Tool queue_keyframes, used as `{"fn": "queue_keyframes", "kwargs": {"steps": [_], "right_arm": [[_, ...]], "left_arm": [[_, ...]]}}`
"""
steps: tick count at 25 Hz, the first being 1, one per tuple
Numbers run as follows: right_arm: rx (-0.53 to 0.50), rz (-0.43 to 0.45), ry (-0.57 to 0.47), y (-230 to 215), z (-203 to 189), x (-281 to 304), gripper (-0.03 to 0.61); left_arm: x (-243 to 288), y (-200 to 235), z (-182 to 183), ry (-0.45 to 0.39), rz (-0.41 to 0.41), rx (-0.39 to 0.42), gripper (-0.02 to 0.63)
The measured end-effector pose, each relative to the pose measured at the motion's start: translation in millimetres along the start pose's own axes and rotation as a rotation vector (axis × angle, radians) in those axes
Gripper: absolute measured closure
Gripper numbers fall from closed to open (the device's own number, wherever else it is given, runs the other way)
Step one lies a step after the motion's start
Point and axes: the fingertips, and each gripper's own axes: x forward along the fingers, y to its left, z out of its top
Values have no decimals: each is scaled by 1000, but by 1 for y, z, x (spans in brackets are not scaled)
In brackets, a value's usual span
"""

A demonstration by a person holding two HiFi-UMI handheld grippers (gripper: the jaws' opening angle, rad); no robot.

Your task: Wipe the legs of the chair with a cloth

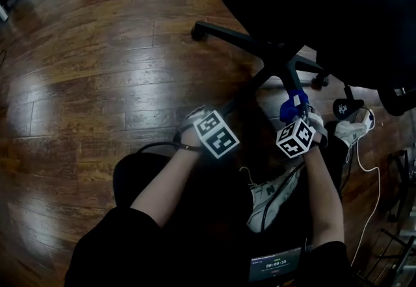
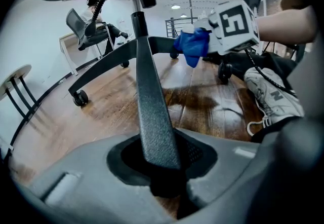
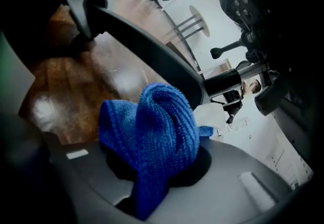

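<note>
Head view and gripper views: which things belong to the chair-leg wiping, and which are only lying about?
Job: blue cloth, held by right hand-held gripper; chair leg, clamped by left hand-held gripper.
Lying about: white cable, round table, second chair.

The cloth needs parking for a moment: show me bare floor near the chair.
Bare: the wide brown wooden floor left of the black star-shaped chair base. Crowded: right of the base, around the white sneaker and white cable.

Only one mark reads — a letter N on the sneaker (image 2: 276, 97).
</note>
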Motion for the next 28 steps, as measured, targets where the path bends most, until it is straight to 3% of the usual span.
{"fn": "queue_keyframes", "kwargs": {"steps": [7, 13, 19, 28], "right_arm": [[63, 102, 25, 53, -76, -45, 500], [88, 103, 46, 56, -88, -51, 500], [74, 79, 54, 33, -52, -24, 500], [-41, -82, 36, -41, 59, 45, 499]], "left_arm": [[0, 2, 0, -1, 24, -4, 503], [1, 2, 1, 12, 31, -10, 503], [1, 2, 2, 22, 11, -9, 505], [-1, -2, 3, 10, -16, -5, 503]]}}
